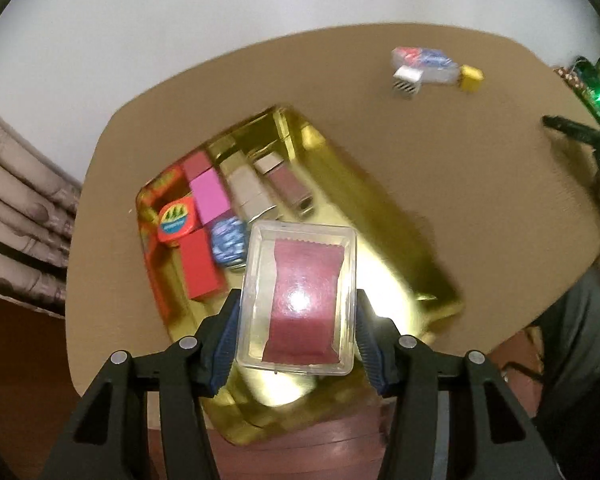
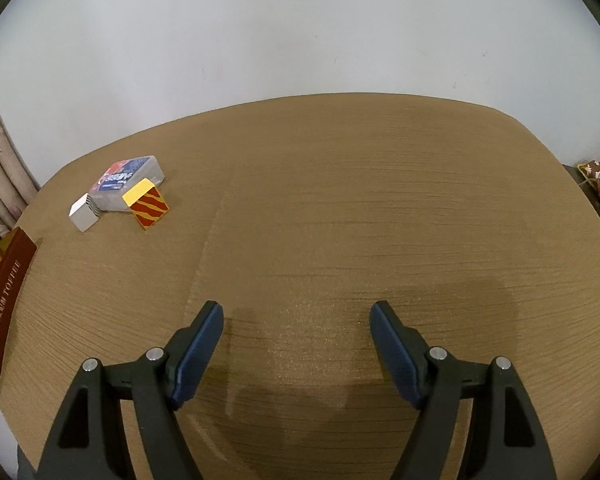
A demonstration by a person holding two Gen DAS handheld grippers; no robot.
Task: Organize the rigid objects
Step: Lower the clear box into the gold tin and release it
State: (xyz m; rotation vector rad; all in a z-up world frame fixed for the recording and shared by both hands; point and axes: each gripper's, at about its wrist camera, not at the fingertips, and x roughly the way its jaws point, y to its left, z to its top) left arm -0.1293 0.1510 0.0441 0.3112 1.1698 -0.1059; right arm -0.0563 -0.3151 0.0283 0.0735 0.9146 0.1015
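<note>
My left gripper (image 1: 296,300) is shut on a clear plastic case (image 1: 298,300) with a dark red card inside, held above a shiny gold tin (image 1: 380,240). The tin holds a pink block (image 1: 210,196), a red block (image 1: 198,268), an orange round badge (image 1: 174,222), a blue patterned piece (image 1: 228,238) and grey-beige blocks (image 1: 248,188). My right gripper (image 2: 296,320) is open and empty above the bare wooden table (image 2: 360,220). Far left of it lie a clear case with a blue-red card (image 2: 128,182), a white block (image 2: 84,212) and a yellow-and-red striped cube (image 2: 148,208).
The same three loose items show at the table's far right in the left wrist view (image 1: 432,68). The tin's dark red side with lettering (image 2: 4,304) sits at the table's left edge. A white wall is behind; curtains (image 1: 16,224) hang at left.
</note>
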